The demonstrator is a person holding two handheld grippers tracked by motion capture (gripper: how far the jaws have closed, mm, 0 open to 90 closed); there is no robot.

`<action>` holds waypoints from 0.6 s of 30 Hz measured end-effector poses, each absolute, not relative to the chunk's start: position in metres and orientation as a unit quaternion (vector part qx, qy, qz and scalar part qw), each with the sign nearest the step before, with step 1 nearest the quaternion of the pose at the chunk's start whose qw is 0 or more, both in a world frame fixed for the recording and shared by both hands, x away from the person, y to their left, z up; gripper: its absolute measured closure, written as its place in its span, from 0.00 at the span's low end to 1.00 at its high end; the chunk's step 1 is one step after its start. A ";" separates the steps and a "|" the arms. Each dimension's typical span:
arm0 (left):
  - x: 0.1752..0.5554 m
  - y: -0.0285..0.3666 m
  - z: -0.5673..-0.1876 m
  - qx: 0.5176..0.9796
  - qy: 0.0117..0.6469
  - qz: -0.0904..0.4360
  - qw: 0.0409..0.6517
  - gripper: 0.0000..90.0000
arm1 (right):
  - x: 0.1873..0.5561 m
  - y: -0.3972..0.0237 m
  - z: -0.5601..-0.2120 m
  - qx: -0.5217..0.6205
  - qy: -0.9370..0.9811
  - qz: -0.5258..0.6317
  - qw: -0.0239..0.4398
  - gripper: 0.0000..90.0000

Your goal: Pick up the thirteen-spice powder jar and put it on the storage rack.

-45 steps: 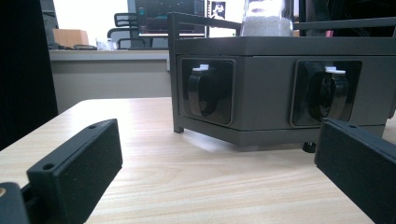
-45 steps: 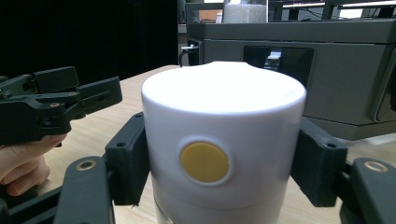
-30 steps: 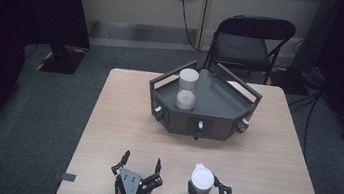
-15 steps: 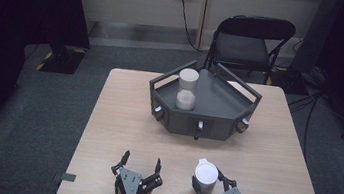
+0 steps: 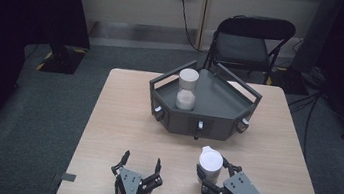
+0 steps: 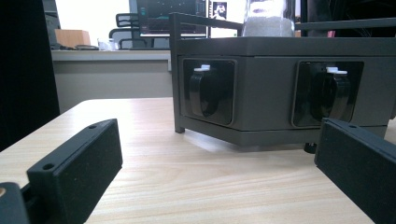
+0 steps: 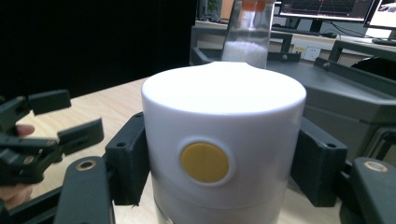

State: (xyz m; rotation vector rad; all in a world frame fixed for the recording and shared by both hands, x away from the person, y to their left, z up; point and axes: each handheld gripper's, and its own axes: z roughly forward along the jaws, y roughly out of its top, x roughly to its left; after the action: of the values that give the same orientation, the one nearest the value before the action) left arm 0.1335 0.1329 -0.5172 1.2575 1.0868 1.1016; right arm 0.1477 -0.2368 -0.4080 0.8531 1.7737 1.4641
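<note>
Worktop (image 5: 116, 120): one, pale wood grain, two tape marks at its near corners.

Claws: two. Left claw (image 5: 139, 166) rests near the front edge, jaws spread wide with nothing between them; in the left gripper view both black jaws lie apart over bare wood. Right claw (image 5: 210, 175) is clamped on one white-lidded jar (image 5: 210, 163), a jaw pressing on either side; the jar sits upright, just right of the left claw, at the near right of the worktop. In the right gripper view the jar lid (image 7: 224, 116) bears one round yellow spot.

Dark grey tray (image 5: 225, 101): one, angular, railed, at the middle far side, three knobs on its front faces. On it: one clear jar of white granules (image 5: 187, 90), upright, left part of the tray.

Folding chair (image 5: 253, 37): one, behind the worktop.
</note>
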 end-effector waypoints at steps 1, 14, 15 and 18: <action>0.134 0.133 -0.517 0.530 0.458 0.464 0.543 0.00 | 0.150 -0.238 -0.405 0.327 0.680 0.563 0.337 0.34; 0.134 0.133 -0.517 0.530 0.458 0.464 0.542 0.00 | 0.181 -0.247 -0.362 0.329 0.669 0.562 0.358 0.34; 0.134 0.133 -0.517 0.530 0.458 0.464 0.542 0.00 | 0.183 -0.247 -0.360 0.329 0.668 0.561 0.361 0.34; 0.134 0.133 -0.517 0.530 0.458 0.464 0.542 0.00 | 0.190 -0.247 -0.353 0.335 0.664 0.562 0.362 0.34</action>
State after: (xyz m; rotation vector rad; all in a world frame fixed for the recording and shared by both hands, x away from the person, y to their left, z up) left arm 0.1336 0.1326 -0.5170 1.2584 1.0882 1.1023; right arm 0.1898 -0.2472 -0.3534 0.8619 1.7102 1.4474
